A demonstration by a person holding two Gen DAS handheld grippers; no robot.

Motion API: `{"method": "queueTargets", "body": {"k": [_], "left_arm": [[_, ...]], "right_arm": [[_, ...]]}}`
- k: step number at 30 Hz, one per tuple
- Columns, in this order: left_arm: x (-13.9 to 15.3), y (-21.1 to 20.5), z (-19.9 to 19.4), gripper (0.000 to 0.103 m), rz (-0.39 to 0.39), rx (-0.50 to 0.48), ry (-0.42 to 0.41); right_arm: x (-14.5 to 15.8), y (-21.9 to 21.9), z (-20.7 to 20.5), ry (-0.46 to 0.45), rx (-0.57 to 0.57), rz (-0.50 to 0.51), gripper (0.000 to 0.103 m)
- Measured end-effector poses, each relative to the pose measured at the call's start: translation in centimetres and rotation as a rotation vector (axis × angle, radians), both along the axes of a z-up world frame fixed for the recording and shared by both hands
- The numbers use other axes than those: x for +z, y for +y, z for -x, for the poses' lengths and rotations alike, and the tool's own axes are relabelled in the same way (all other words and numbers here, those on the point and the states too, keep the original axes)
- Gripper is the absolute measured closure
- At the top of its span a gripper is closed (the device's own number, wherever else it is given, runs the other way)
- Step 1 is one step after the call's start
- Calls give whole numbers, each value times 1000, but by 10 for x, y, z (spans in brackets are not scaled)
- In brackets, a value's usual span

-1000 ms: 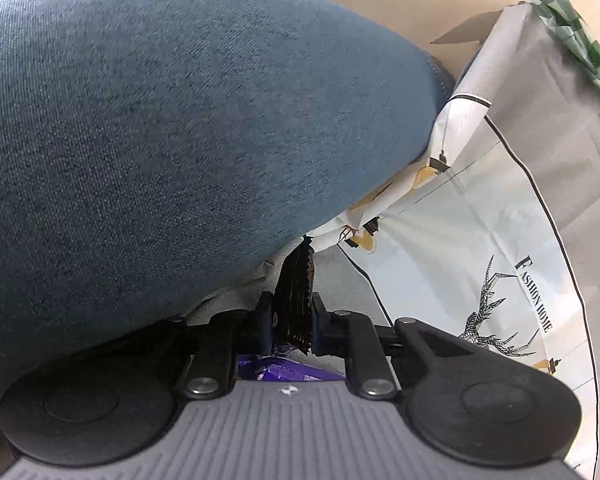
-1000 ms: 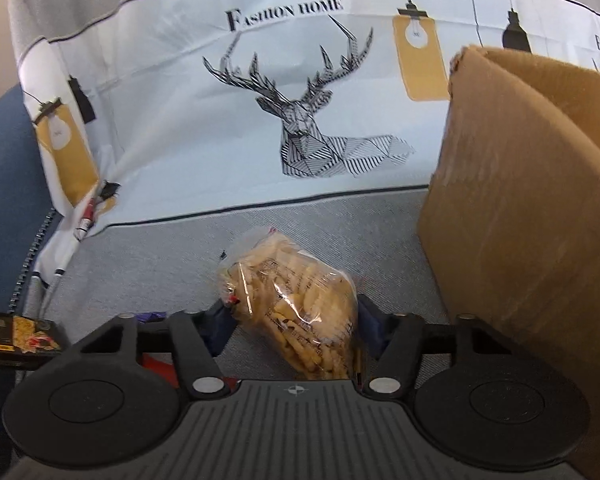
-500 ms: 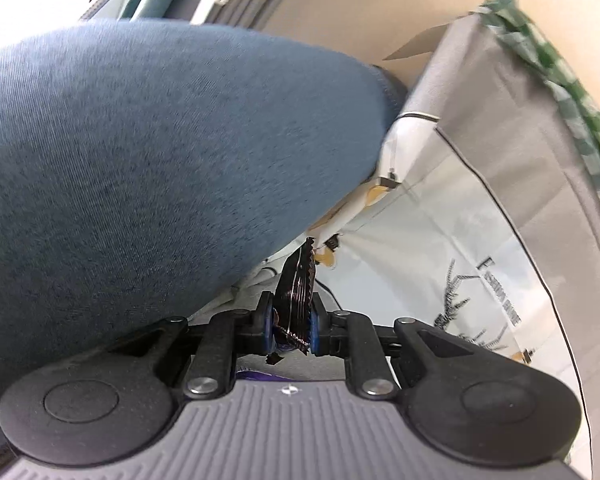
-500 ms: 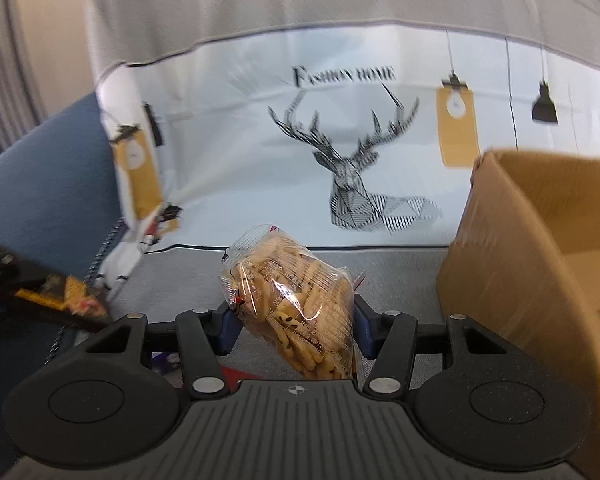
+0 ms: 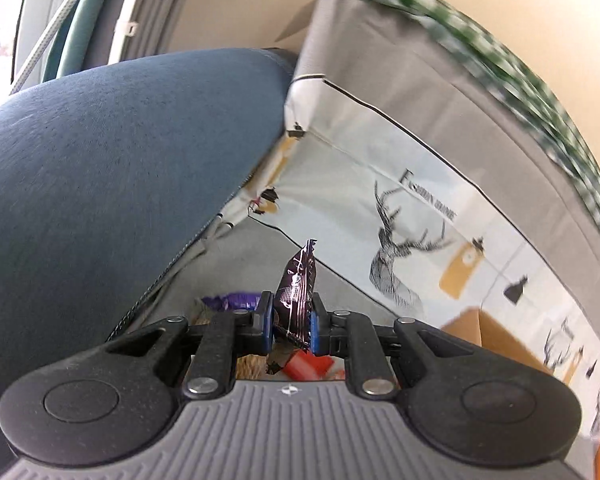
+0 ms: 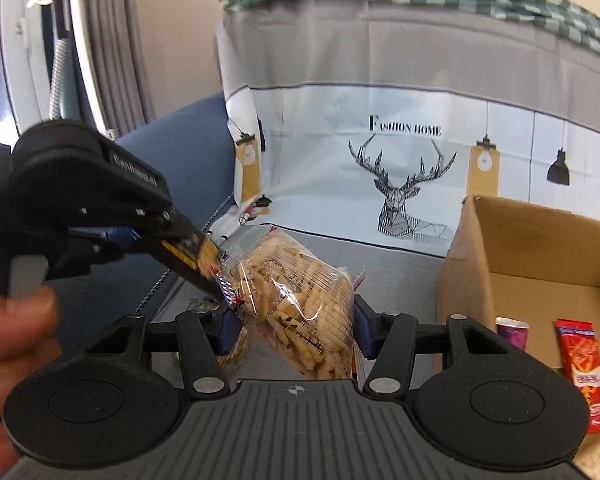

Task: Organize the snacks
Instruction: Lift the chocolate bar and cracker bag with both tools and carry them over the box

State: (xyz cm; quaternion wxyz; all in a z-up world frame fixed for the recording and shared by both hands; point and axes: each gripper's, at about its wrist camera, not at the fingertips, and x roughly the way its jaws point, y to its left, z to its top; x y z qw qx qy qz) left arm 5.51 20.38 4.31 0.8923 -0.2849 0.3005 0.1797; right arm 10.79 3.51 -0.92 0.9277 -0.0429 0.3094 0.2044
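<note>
The right claw [image 6: 294, 330] is clamped on a clear bag of pale stick crackers [image 6: 300, 300]; the open brown cardboard box [image 6: 540, 280] lies to its right, nearer this hand. The left claw [image 5: 291, 322] is clamped on a thin dark foil snack packet [image 5: 296, 300] held edge-on, farther from the box.

A clear bag of yellow snack sticks [image 6: 300, 300] stands tilted between the right tongs [image 6: 294, 326]. A thin dark packet [image 5: 296, 300] sits edge-on, pinched in the left tongs [image 5: 291, 322]. At four o'clock, a red packet [image 6: 584, 368] lies in the cardboard box [image 6: 540, 240].

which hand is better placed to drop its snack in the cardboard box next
Right. The right gripper, shut on the bag of stick snacks, sits beside the open cardboard box; the left gripper, holding a dark packet, is farther off.
</note>
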Motion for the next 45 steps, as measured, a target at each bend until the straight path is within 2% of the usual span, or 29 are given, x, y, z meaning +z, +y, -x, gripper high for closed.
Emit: {"method": "queueTargets", "body": {"k": [6,12,15,20,24,30,45], "left_arm": [[-8,-7,-7,85,15,-32,17],[-10,-15,-27,85,17,-38,26],[-7,-25,-36,85,-13,-50,16],[3,-41,-46,85,-90,-62,-23],[10,-50,-49,85,-120,-74,-69],[14,-60,-50,85,-122,-84,-109],[27,-85,-49,85,-162,-104,-206]], "right_arm": [[12,-23,8,-79,15,19,46],[14,-51,-3,-77,11,-7,46],[15,-62,-7,-81,22,-32,46],[20,-80,-12,-102,25,-63,46],[25,-94,-12,-133,32,-81,46],[34,-110,-9,-181,35,-84,46],[38,-134,-13,-197,-41,-106,46]]}}
